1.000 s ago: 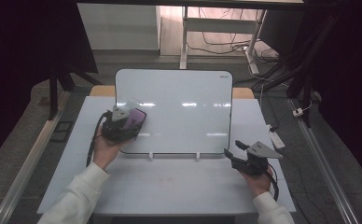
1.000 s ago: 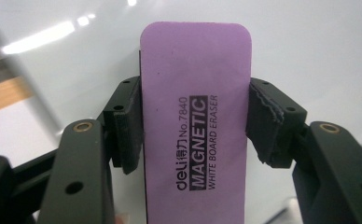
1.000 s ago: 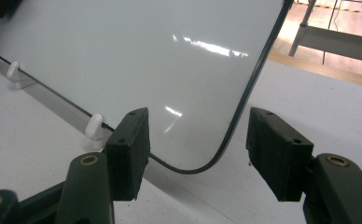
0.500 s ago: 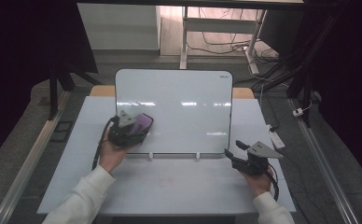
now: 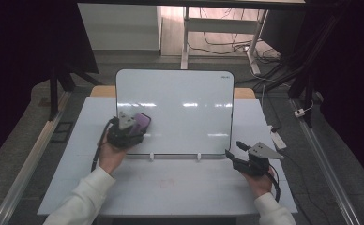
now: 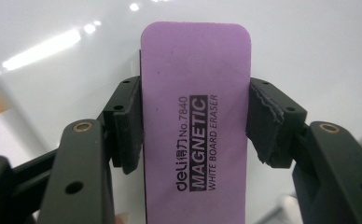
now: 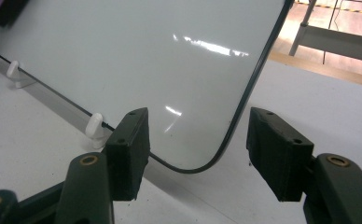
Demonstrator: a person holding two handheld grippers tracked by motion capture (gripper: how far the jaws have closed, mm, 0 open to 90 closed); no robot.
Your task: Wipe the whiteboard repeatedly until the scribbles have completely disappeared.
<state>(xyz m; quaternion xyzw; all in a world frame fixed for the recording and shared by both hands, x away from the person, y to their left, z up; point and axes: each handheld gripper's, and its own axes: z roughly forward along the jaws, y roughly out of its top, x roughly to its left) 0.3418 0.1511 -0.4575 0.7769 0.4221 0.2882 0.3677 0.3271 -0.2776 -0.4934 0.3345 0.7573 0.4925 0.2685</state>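
Observation:
A purple magnetic whiteboard eraser [image 6: 195, 116] sits clamped between the pads of my left gripper [image 6: 195, 123], which is shut on its long sides. From the high view that gripper [image 5: 132, 125] holds the eraser [image 5: 142, 123] against the lower left part of the whiteboard [image 5: 185, 112], which leans back on the table. My right gripper [image 5: 236, 151] rests near the board's lower right corner, jaws open with nothing between them. In the right gripper view the board's rounded corner [image 7: 202, 165] lies just beyond the open right gripper [image 7: 198, 149].
The whiteboard stands on small white feet [image 5: 151, 157] on a white table [image 5: 170, 187]. A white block with a cable [image 5: 277, 138] lies at the table's right edge. Desk legs and cables [image 5: 217, 42] are on the floor behind.
My left gripper with the eraser has shifted a little to the right and down across the board. The right gripper has stayed where it was.

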